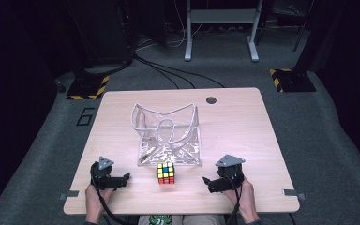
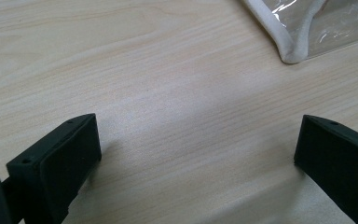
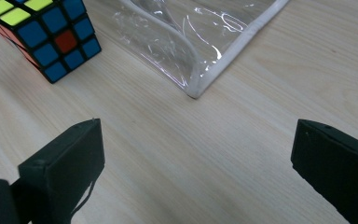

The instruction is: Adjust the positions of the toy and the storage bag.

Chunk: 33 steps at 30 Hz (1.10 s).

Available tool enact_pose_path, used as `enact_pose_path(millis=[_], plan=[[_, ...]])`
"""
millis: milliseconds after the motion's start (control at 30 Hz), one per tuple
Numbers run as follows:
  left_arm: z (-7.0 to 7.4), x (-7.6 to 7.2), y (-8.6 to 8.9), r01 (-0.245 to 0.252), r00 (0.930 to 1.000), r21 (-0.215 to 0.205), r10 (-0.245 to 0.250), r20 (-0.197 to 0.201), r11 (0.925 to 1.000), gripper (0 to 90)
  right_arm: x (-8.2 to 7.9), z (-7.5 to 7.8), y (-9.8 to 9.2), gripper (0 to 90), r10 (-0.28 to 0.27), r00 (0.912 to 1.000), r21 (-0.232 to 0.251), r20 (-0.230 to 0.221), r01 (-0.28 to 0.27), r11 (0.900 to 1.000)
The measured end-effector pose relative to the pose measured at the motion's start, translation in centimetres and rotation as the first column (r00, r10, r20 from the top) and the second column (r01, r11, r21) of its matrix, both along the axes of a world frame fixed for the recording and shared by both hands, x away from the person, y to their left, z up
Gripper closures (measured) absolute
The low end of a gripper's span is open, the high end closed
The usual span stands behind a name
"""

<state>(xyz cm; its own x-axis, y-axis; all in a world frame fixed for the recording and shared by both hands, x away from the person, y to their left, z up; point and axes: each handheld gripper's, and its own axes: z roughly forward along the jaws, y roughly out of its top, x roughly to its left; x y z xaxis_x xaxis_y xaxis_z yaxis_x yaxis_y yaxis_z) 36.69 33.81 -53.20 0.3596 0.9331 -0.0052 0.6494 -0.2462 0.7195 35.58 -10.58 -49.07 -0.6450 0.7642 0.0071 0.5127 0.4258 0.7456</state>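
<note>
A scrambled puzzle cube (image 1: 166, 173) sits on the wooden table (image 1: 243, 122) near the front edge, just in front of a clear plastic bag (image 1: 168, 136) with white trim. The bag's mouth stands open toward the far side. My left gripper (image 1: 125, 178) rests on the table left of the cube, jaws open over bare wood (image 2: 196, 140); a bag corner (image 2: 292, 52) shows ahead. My right gripper (image 1: 207, 183) rests right of the cube, open (image 3: 193, 154), with the cube (image 3: 46, 32) at upper left and a bag corner (image 3: 196, 88) ahead.
A round cable hole (image 1: 211, 100) lies at the table's far edge. Metal brackets (image 1: 69, 194) stick out at the front corners. Cables and stand bases with yellow-black tape (image 1: 88, 87) sit on the grey floor beyond.
</note>
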Motion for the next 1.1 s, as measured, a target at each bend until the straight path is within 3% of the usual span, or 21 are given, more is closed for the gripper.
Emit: enact_pose_path(millis=[133,367,667,867,1100], plan=[[0.0,0.0,0.0,0.001,1.0000,0.000,-0.001,-0.002,1.0000,0.5,-0.1,0.4,0.7,2.1,0.024,0.9997,0.015,0.008,-0.024,1.000],[0.0,0.0,0.0,0.004,1.0000,-0.001,-0.004,-0.002,1.0000,0.5,-0.2,0.5,2.7,1.9,0.079,0.9967,-0.020,0.016,-0.079,0.997],[0.0,0.0,0.0,0.004,1.0000,-0.001,-0.004,-0.002,1.0000,0.5,-0.3,1.2,4.2,2.7,0.125,0.9920,0.019,0.019,-0.125,0.992],[0.0,0.0,0.0,0.006,1.0000,-0.001,-0.006,-0.002,1.0000,0.5,-0.2,1.6,5.5,3.0,0.142,0.9895,0.007,0.027,-0.142,0.990],[0.0,0.0,0.0,0.009,1.0000,-0.002,-0.009,-0.002,1.0000,0.5,0.0,2.1,6.2,4.1,0.167,0.9855,0.032,0.029,-0.168,0.985]])
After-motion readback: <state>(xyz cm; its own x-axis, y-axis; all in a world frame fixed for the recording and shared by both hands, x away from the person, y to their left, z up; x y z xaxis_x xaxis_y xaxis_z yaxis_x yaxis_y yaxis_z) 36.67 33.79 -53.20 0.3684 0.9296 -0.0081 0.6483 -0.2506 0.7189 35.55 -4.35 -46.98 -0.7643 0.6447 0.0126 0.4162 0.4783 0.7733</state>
